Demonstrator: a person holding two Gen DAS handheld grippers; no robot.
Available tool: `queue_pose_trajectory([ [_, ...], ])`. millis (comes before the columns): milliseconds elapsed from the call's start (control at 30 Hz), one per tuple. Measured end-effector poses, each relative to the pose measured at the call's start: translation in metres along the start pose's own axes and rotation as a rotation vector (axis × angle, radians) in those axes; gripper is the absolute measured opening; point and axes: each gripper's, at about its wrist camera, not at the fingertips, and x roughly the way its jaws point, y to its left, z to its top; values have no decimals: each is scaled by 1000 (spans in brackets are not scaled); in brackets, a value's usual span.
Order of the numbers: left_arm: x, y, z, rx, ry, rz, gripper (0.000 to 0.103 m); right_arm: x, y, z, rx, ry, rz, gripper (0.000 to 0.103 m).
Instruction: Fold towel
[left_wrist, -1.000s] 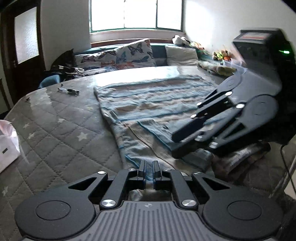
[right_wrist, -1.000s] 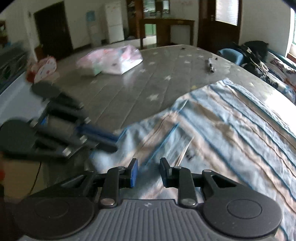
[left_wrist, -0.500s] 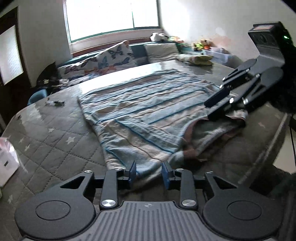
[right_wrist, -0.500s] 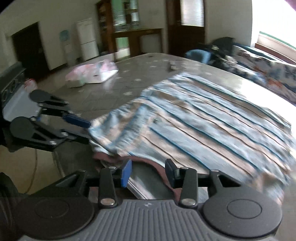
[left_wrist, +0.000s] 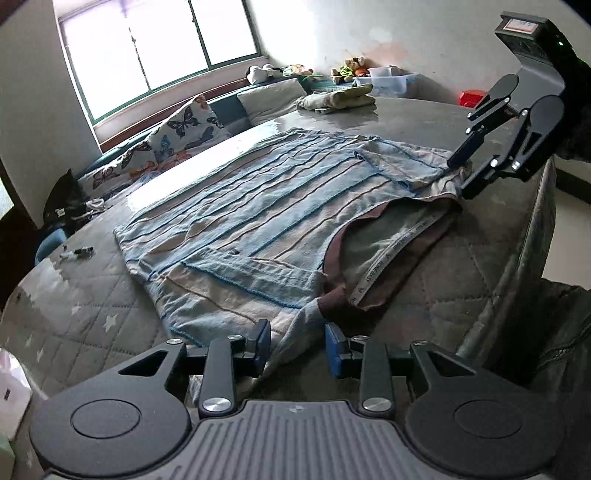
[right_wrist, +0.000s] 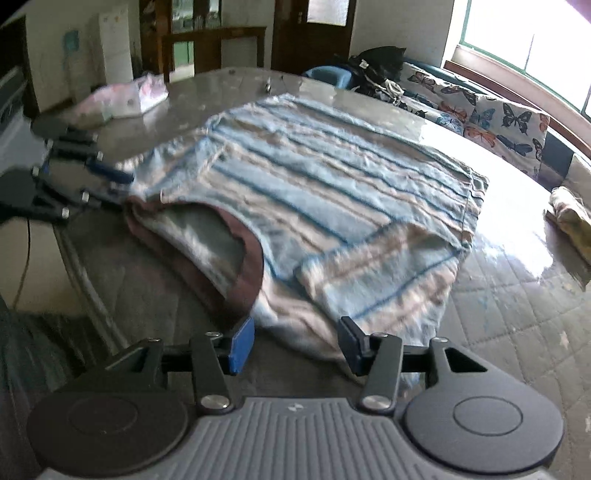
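— Blue-striped towel (left_wrist: 258, 206) lies spread on the quilted mattress (left_wrist: 85, 306), its near corners flipped back. Left gripper (left_wrist: 297, 345)?
— Spread, one near corner between its pads. Close low on the hem.
— Right view?
— Right gripper (right_wrist: 295, 341) spread too, at the other corner. Match both heights.

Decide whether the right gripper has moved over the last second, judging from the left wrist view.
Yes. The right gripper has drawn away from the window side toward the mattress edge, rightward in view.
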Motion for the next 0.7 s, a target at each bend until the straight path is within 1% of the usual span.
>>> queue_pose_trajectory([
  [33,0,0,1,-4,-4,1,31,-1,0,-4,-7,7,-11,52],
  [67,0,1,2,-8,-9,2,25,0,1,-6,-22,8,-19,52],
  [100,0,1,3,-12,-13,4,22,0,3,-7,-39,7,-30,53],
  [167,0,2,4,-20,-21,6,12,2,5,-10,-75,-3,-54,56],
  [233,1,3,6,-29,-30,8,10,3,7,-11,-109,-19,-77,57],
  [267,1,7,9,-50,-32,8,8,4,7,-11,-117,-27,-82,57],
  [367,3,19,18,-113,-41,10,7,6,8,-9,-141,-51,-100,57],
  [467,5,29,27,-144,-50,17,7,4,11,-8,-163,-68,-112,57],
  [600,14,40,38,-179,-43,12,7,-2,18,-10,-216,-107,-151,57],
  [700,21,46,43,-209,-33,3,7,-1,23,-10,-227,-128,-159,62],
])
